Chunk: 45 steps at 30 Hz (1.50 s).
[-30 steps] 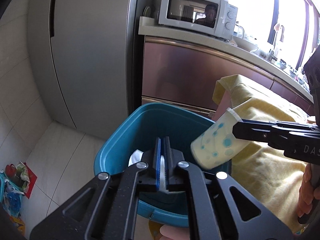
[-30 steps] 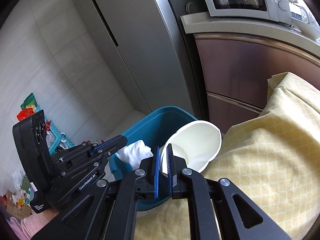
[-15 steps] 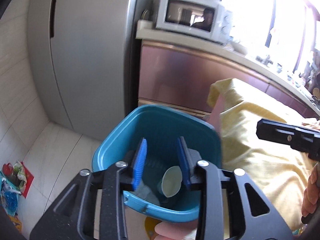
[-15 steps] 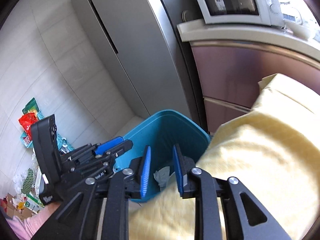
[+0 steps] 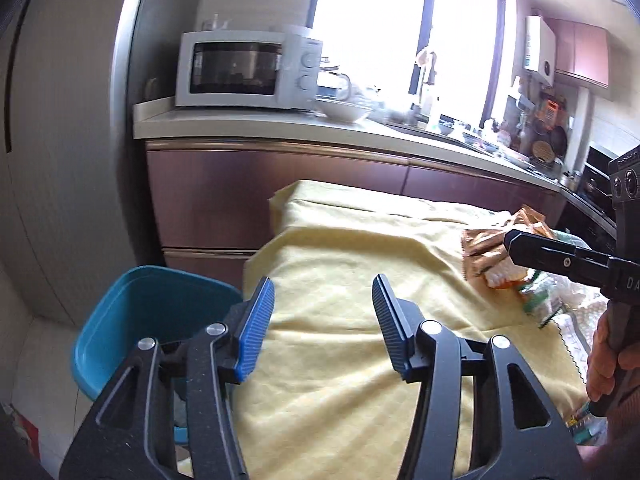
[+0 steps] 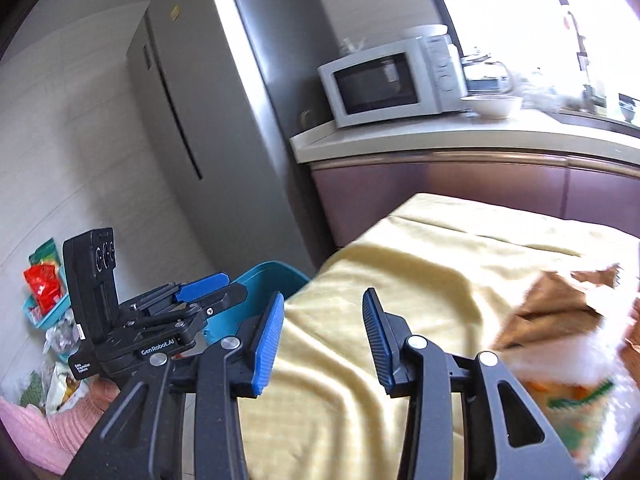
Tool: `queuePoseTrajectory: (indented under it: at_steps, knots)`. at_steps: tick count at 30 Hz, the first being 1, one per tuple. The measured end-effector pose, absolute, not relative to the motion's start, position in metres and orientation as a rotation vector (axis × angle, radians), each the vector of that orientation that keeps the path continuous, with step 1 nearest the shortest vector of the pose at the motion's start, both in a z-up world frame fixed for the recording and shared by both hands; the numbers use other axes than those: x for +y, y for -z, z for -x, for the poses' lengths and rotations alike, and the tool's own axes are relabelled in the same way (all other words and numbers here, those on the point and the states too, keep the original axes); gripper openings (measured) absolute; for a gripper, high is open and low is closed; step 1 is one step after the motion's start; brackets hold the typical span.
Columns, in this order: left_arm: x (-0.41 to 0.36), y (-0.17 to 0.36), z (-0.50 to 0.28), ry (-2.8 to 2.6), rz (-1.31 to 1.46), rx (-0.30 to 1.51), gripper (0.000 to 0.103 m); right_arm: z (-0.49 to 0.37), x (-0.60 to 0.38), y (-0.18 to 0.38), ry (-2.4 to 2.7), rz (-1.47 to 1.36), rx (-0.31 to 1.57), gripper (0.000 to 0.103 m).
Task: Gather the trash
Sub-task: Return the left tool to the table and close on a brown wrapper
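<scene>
both wrist views face yellow tablecloth (image 5: 352, 248), microwave (image 6: 388, 82).

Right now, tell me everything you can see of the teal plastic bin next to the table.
The teal plastic bin is a rounded-corner tub with smooth, slightly glossy walls and a thick rolled rim. It stands upright and open on the pale floor, tucked beside the corner of the table draped in yellow cloth, below the brown cabinet front. The left hand-held gripper blocks its nearer side, so its contents cannot be made out.
</scene>
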<state>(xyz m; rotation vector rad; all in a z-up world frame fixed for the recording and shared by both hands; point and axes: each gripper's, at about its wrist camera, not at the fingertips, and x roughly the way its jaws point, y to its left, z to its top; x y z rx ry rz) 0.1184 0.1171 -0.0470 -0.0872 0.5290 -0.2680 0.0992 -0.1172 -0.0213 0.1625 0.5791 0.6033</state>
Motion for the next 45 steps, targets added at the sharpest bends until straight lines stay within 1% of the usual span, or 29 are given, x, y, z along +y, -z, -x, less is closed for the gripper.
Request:
queuePoseTrajectory:
  at_steps: [9,14,18,21,33,39,40,41,43,44,45]
  knots:
    - [0.008,0.041,-0.121,0.463,0.006,0.526,0.052,-0.069,-0.218,0.024,-0.362,-0.281,0.512,0.041]
    - [-0.042,0.037,-0.131,0.532,-0.032,0.523,0.052,-0.065,-0.267,0.028,-0.222,-0.334,0.486,0.048]
    - [-0.073,0.032,-0.139,0.572,-0.073,0.511,0.053,-0.074,-0.298,0.039,-0.154,-0.393,0.503,0.050]
    - [-0.096,0.028,-0.143,0.593,-0.100,0.500,0.054,-0.078,-0.311,0.049,-0.144,-0.428,0.520,0.052]
    - [-0.140,0.030,-0.168,0.629,-0.185,0.529,0.054,-0.094,-0.317,0.073,-0.194,-0.520,0.557,0.053]
    - [-0.143,0.036,-0.186,0.660,-0.130,0.594,0.042,-0.096,-0.319,0.079,-0.214,-0.559,0.567,0.051]
    - [-0.143,0.038,-0.189,0.666,-0.118,0.609,0.035,-0.097,-0.320,0.080,-0.219,-0.562,0.568,0.049]
    - [-0.142,0.039,-0.192,0.669,-0.107,0.622,0.032,-0.097,-0.320,0.081,-0.221,-0.564,0.570,0.047]
    - [-0.139,0.042,-0.198,0.674,-0.087,0.642,0.021,-0.098,-0.320,0.082,-0.229,-0.567,0.574,0.036]
    - [-0.136,0.043,-0.200,0.679,-0.075,0.649,0.019,-0.098,-0.320,0.083,-0.233,-0.568,0.578,0.033]
    - [-0.134,0.044,-0.202,0.681,-0.059,0.656,0.019,-0.098,-0.320,0.083,-0.239,-0.567,0.578,0.027]
